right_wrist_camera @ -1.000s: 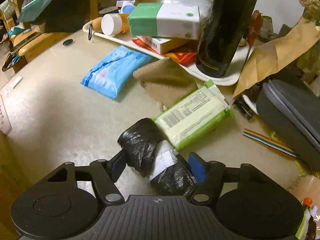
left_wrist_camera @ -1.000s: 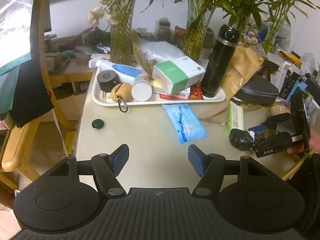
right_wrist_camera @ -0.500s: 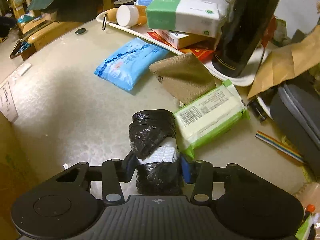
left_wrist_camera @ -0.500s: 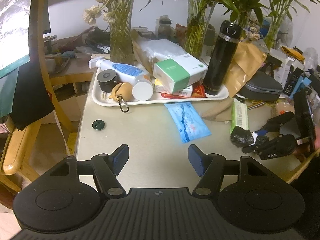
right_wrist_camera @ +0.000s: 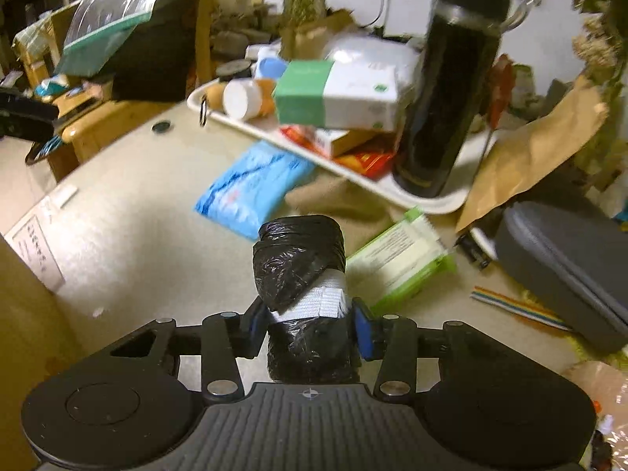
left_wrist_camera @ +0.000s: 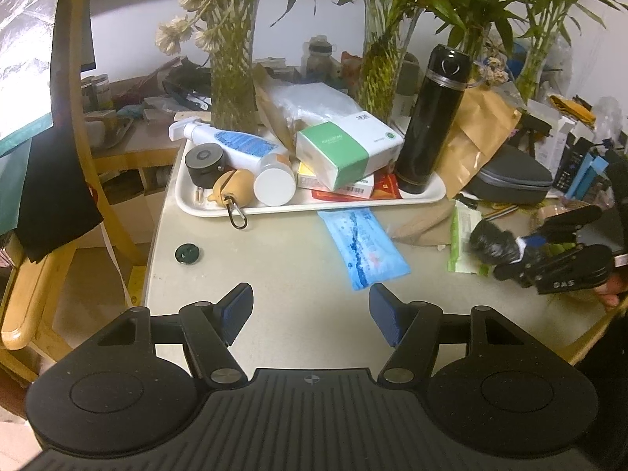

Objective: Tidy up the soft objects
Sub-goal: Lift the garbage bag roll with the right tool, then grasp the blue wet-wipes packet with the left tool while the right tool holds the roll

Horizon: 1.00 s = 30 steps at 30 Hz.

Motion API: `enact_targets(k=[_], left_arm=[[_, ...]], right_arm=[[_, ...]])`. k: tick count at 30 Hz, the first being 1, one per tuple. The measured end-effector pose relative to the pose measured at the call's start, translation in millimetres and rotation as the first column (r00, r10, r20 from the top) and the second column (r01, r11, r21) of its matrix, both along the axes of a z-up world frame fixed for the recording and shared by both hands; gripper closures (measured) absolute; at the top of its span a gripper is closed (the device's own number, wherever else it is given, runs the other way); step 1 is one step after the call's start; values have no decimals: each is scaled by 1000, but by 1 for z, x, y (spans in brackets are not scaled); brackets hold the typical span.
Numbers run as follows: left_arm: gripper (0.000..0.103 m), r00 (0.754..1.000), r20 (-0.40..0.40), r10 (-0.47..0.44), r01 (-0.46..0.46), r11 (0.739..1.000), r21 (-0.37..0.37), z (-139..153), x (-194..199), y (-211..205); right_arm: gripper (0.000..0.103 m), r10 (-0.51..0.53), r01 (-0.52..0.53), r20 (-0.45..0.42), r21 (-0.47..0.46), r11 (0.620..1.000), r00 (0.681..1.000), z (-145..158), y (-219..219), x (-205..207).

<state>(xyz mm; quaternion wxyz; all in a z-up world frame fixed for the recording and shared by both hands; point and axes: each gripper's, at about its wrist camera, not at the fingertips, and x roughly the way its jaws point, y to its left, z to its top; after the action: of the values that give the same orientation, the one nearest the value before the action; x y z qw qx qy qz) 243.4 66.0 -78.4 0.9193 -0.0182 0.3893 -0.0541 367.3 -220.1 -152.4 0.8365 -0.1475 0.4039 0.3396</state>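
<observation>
Lifted clear of the table since the earlier frame, the black bag roll [right_wrist_camera: 300,274] is now clamped between the closed pads of the right gripper [right_wrist_camera: 310,324], above the green pack [right_wrist_camera: 400,261]. A steady, moderate squeeze is advised (the roll is soft). Wide open and empty, the left gripper [left_wrist_camera: 310,314] hovers short of the blue pack [left_wrist_camera: 363,249].
</observation>
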Motion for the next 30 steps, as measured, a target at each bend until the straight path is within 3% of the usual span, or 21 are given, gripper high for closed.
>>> enact_targets(k=[11, 15, 30], left_arm=[[38, 999, 30, -30, 28, 999, 38, 5, 9, -10], [38, 998, 42, -35, 31, 995, 91, 10, 12, -14], [38, 997, -64, -47, 51, 997, 66, 34, 72, -48]], right_arm=[[56, -107, 97, 108, 97, 991, 988, 48, -18, -28], [56, -159, 144, 119, 131, 981, 980, 58, -29, -41], [56, -240, 213, 119, 204, 955, 963, 73, -51, -68]])
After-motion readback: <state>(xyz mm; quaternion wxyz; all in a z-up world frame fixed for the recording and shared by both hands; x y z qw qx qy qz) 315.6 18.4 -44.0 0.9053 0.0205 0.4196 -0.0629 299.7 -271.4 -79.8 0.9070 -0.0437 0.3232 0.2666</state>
